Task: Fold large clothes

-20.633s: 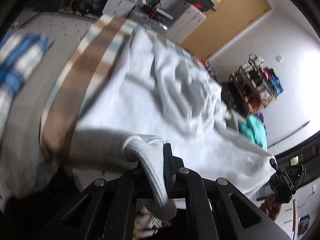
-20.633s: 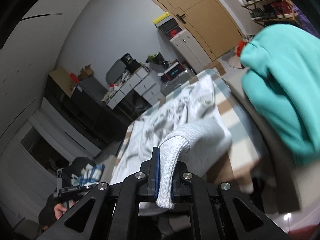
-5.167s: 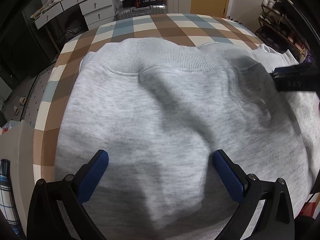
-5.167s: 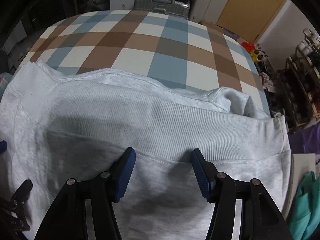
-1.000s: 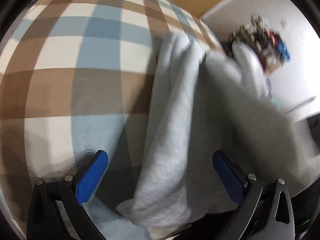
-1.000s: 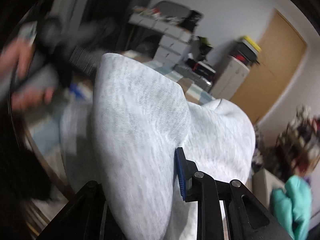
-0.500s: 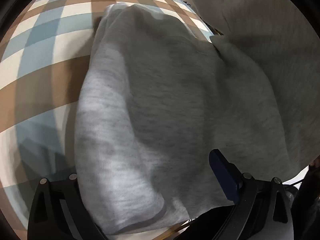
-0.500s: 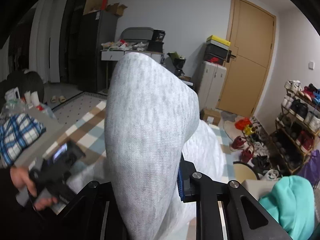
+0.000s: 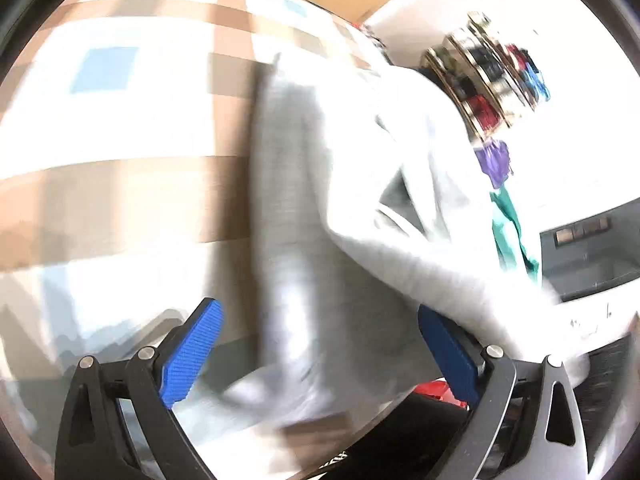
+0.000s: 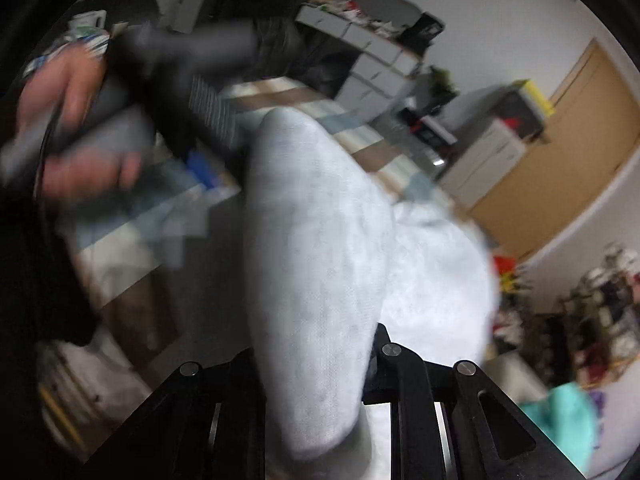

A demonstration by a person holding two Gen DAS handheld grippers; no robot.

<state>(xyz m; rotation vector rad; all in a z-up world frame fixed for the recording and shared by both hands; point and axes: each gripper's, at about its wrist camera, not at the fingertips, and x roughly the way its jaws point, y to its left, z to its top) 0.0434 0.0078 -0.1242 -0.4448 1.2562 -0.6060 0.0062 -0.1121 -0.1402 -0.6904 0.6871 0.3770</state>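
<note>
A tan wooden door [image 10: 568, 152] is being shown set in a white wall [image 10: 500, 20], with grey drawers [image 10: 372, 60] and a crowded shoe rack [image 9: 492, 80] standing nearby.

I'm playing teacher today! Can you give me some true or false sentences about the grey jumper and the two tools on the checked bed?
1. The right tool is shut on the grey jumper. True.
2. The left tool is clamped tight on the jumper. False: its blue pads stand wide apart, cloth loose between them.
3. The bed cover is plain red. False: it is checked brown, blue and white.
4. A hand holds the other tool in the right tool's view. True.
</note>
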